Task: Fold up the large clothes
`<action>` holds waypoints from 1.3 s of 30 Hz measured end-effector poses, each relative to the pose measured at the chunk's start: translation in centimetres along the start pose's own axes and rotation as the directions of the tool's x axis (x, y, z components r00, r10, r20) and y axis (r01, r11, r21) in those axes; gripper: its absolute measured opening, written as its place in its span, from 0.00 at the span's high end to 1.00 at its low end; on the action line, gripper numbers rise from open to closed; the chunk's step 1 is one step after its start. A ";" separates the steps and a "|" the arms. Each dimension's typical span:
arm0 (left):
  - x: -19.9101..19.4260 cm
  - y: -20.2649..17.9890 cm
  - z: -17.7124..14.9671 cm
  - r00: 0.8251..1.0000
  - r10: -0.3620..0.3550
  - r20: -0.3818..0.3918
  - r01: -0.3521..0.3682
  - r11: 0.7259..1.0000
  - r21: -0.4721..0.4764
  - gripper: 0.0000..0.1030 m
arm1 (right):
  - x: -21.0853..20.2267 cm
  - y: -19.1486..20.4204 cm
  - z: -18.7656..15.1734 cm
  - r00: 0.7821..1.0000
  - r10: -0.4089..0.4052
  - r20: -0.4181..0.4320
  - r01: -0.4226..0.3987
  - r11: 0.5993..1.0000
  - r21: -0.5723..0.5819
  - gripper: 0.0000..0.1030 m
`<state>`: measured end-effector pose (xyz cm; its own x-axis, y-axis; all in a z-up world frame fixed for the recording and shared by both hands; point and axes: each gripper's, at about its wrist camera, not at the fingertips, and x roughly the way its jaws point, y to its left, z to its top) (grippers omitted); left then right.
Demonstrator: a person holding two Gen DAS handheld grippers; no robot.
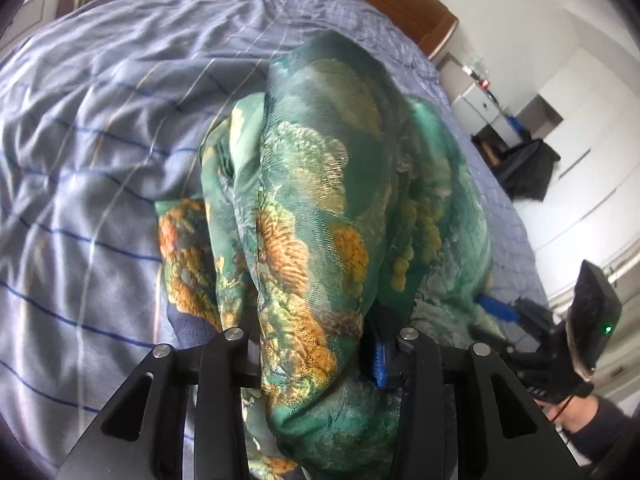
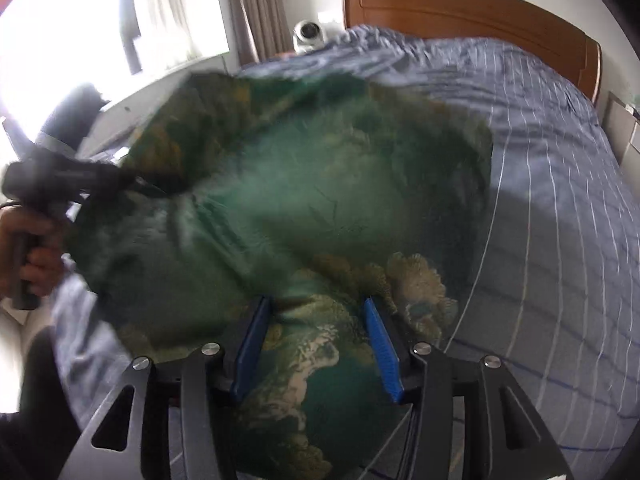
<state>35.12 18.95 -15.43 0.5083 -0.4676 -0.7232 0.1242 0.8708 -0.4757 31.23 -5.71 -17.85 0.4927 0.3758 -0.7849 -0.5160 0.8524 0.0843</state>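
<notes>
A green satin garment (image 1: 320, 200) with orange and yellow flower prints lies bunched on the bed. A thick fold of it fills the gap between the fingers of my left gripper (image 1: 316, 344). That gripper is shut on the fold, and only one blue pad (image 1: 380, 360) shows. In the right wrist view the same garment (image 2: 300, 184) is blurred, with the left gripper (image 2: 80, 178) holding one end raised at the left. My right gripper (image 2: 318, 320) hovers over the near part of the cloth. Its blue pads (image 2: 252, 344) stand apart and do not press on the cloth.
A blue-grey striped bed cover (image 2: 560, 200) spreads under everything, with a wooden headboard (image 2: 460, 4) behind. A small white camera (image 2: 306, 34) sits near the curtain. A white bedside cabinet (image 1: 480, 100) and a dark bag (image 1: 528, 168) stand beside the bed. A person's hand (image 2: 28, 248) holds the left handle.
</notes>
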 end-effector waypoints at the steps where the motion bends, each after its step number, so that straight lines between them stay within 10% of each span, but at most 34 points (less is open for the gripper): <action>1: 0.1 0.0 0.0 1.000 0.004 0.006 -0.004 1.000 -0.001 0.63 | 0.5 -0.2 -0.1 1.000 -0.004 -0.006 0.004 1.000 0.021 0.51; 8: -2.1 -1.0 0.6 1.000 0.003 -0.013 -0.002 1.000 0.026 0.56 | -0.9 -0.1 3.4 0.992 0.010 -0.126 -0.007 1.000 0.026 0.49; 13: -3.5 -0.5 0.4 1.000 -0.004 -0.018 0.005 1.000 0.011 0.51 | -2.8 -0.5 11.0 0.998 0.056 -0.014 -0.055 0.996 0.066 0.49; 19: -4.2 0.6 -0.2 1.000 0.024 -0.020 -0.024 1.000 0.015 0.48 | 5.2 0.7 17.4 0.994 0.082 -0.076 -0.076 0.994 0.081 0.49; 26: -2.9 1.8 -0.5 0.999 0.034 -0.033 -0.034 0.999 -0.024 0.45 | 10.0 1.7 16.2 0.980 0.038 -0.195 -0.024 0.997 0.070 0.49; 39: -3.2 1.1 -1.3 0.998 0.068 -0.005 -0.068 0.998 -0.007 0.44 | -9.2 3.7 3.3 0.999 0.001 0.038 0.003 0.994 -0.110 0.49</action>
<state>32.52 21.23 -14.27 0.5112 -0.4083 -0.7563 0.0835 0.8994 -0.4291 27.11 -4.85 -8.24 0.5179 0.3905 -0.7611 -0.5886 0.8083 0.0142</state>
